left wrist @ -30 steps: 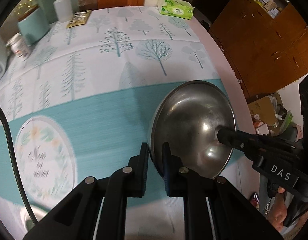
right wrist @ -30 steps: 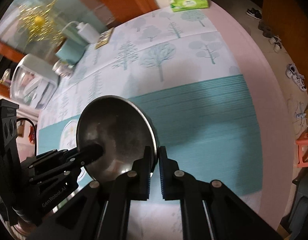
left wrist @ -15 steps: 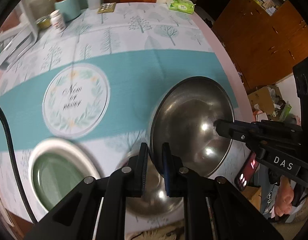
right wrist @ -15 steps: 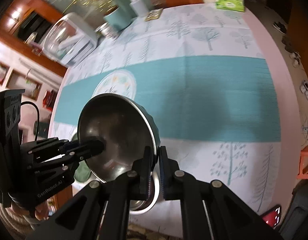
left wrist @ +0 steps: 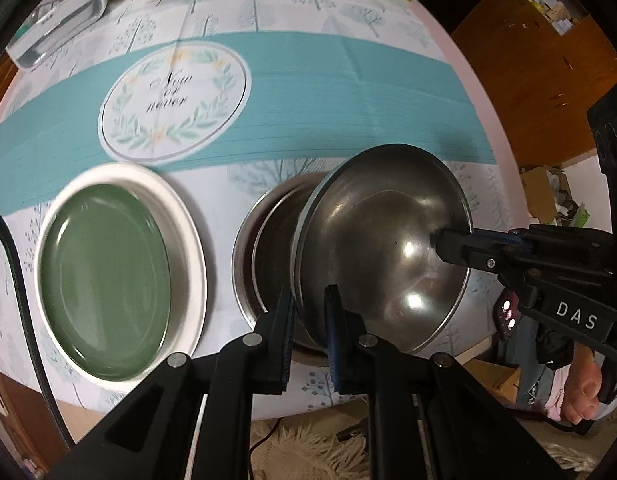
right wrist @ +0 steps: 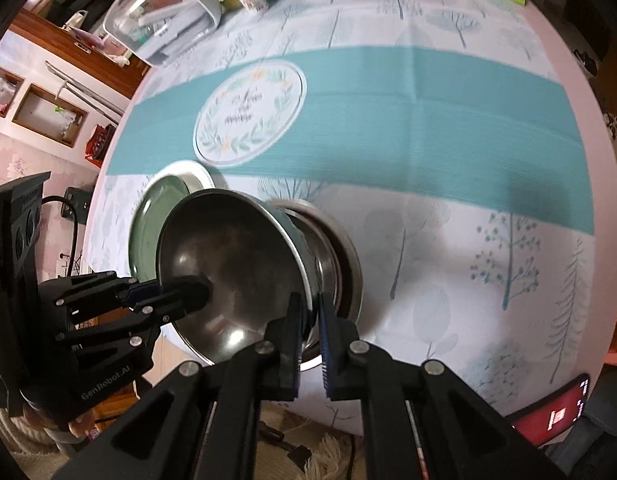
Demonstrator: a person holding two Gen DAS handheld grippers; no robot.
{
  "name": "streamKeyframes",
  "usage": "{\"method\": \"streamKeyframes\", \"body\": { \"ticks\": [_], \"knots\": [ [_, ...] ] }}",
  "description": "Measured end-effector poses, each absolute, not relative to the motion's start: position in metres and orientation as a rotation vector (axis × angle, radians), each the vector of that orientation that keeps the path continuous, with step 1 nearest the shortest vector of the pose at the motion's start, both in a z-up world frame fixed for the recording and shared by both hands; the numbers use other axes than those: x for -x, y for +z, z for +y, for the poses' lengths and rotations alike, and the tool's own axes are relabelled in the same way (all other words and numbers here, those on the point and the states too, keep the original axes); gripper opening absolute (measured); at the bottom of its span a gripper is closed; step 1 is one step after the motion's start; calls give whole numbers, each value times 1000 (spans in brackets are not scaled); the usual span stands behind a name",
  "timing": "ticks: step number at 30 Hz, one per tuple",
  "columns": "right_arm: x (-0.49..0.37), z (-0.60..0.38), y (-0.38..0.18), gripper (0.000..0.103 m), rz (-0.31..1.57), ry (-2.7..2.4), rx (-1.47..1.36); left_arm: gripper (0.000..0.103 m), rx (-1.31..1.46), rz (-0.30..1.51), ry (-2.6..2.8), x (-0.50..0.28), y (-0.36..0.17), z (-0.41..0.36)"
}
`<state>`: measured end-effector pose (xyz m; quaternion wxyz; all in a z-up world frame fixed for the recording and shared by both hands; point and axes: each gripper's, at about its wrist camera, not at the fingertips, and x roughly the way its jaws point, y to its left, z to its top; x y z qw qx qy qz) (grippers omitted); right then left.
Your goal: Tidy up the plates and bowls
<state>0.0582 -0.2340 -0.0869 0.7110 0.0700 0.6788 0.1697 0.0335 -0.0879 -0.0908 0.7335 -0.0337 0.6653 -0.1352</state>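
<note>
Both claws pinch one shiny round steel bowl (left wrist: 382, 248) by opposite rims: left claw (left wrist: 310, 328), right claw (right wrist: 310, 334). It hangs tilted above stacked steel bowls (left wrist: 264, 236) just beyond the claws; green plate (left wrist: 104, 276) sits left.

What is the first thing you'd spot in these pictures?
A shiny steel bowl held up in the air, pinched at its rim by the left tool and the right tool. Right under it, more steel bowls sit nested on the tablecloth, beside a green plate on a white one.
</note>
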Motion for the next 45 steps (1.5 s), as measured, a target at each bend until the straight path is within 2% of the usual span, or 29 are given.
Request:
{"method": "streamKeyframes", "body": {
  "ticks": [11, 16, 26, 28, 30, 32, 34, 35, 41, 45],
  "knots": [
    [-53, -226, -113, 8, 1561, 341, -129, 12, 89, 1508, -283, -30, -116, -87],
    [-52, -224, -112, 11, 1535, 326, -94, 23, 100, 1492, -289, -32, -115, -89],
    [-54, -226, -114, 14, 1524, 327, -93, 29, 99, 1434, -261, -37, -101, -81],
    [-54, -228, -111, 17, 1511, 326, -90, 30, 107, 1427, -256, -37, -99, -78],
    [-54, -229, -108, 28, 1494, 323, -84, 30, 118, 1421, -252, -38, -97, -74],
    [-55, -231, -104, 31, 1477, 319, -84, 35, 130, 1409, -250, -38, -94, -70],
    [-56, -232, -99, 31, 1464, 326, -90, 55, 141, 1386, -244, -39, -87, -65],
    [-56, -232, -97, 31, 1458, 327, -93, 59, 147, 1369, -242, -39, -83, -63],
    [-58, -234, -82, 32, 1404, 327, -67, 72, 166, 1281, -249, -38, -62, -52],
    [-58, -235, -74, 38, 1374, 344, -54, 79, 205, 1255, -278, -36, -59, -47]
  ]
}}
